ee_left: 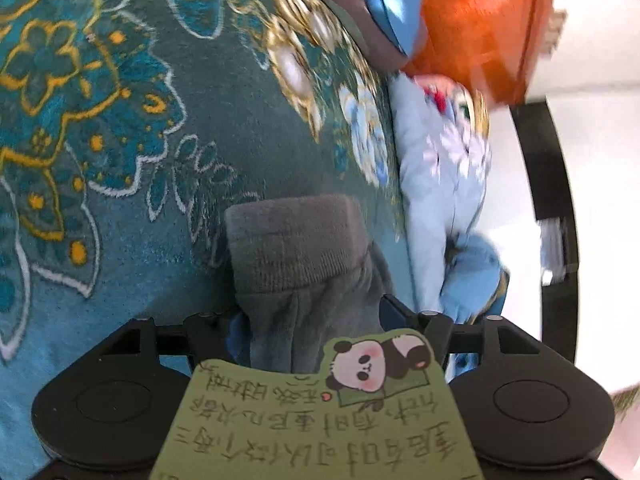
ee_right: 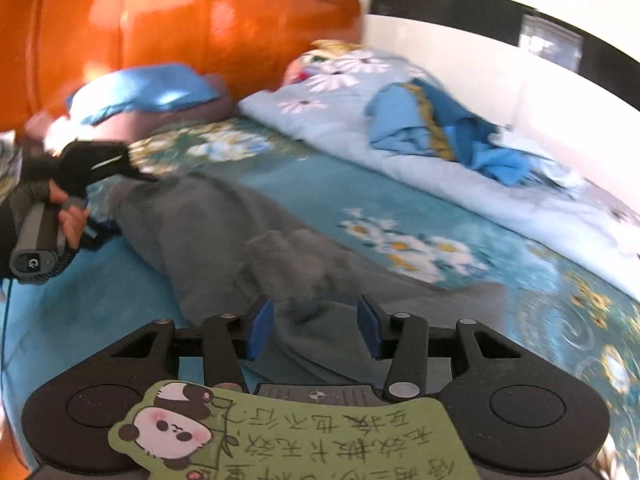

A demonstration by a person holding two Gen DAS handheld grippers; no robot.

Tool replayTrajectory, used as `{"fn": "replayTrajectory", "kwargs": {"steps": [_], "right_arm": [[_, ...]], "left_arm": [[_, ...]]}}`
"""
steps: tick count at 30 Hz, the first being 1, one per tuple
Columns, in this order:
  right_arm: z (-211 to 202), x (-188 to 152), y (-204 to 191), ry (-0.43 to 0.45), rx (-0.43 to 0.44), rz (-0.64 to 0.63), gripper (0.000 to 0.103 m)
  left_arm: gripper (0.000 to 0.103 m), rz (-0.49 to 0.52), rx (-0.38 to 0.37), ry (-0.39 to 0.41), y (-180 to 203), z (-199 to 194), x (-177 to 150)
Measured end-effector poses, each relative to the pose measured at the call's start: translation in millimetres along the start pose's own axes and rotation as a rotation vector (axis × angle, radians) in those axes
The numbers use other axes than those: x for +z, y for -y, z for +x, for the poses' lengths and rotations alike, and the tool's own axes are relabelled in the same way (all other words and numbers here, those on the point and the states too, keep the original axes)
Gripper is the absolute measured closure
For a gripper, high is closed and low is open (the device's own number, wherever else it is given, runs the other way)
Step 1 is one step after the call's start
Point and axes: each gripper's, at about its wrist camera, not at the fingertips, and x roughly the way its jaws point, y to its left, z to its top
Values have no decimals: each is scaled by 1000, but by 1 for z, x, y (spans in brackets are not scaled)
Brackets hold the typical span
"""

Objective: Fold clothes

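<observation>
A grey knit garment point(ee_right: 224, 236) lies stretched across the teal floral bedspread point(ee_right: 420, 208). In the left wrist view my left gripper point(ee_left: 310, 320) is shut on the garment's ribbed cuff end point(ee_left: 296, 248), which bunches between the fingers. In the right wrist view the left gripper point(ee_right: 120, 168) shows at the far left, held by a gloved hand, pinching the garment's far end. My right gripper point(ee_right: 316, 324) is open, its blue pads either side of the garment's near end, just above the cloth.
An orange headboard point(ee_right: 160, 28) stands behind the bed. A blue pillow point(ee_right: 148, 92) lies against it. A white floral quilt point(ee_right: 400, 128) with a crumpled blue cloth point(ee_right: 432, 128) on it runs along the right side by the white wall.
</observation>
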Motion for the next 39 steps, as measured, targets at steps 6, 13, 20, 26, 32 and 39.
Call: {"fn": "replayTrajectory", "kwargs": {"steps": [6, 13, 20, 26, 32, 39], "right_arm": [[-21, -16, 34, -5, -74, 83, 59], [-31, -39, 68, -15, -133, 179, 58], [-37, -57, 97, -13, -166, 265, 58], [-45, -72, 115, -13, -197, 308, 58], [-52, -89, 133, -25, -227, 365, 58], [-58, -105, 145, -54, -248, 396, 58]], "left_arm": [[87, -59, 7, 21, -4, 4, 5], [91, 445, -56, 43, 73, -21, -27], [91, 911, -267, -25, 171, -52, -115], [91, 1204, -455, -170, 210, -54, -233], [91, 1412, -460, -389, 184, -17, -347], [88, 1421, -331, -542, 134, 22, -379]]}}
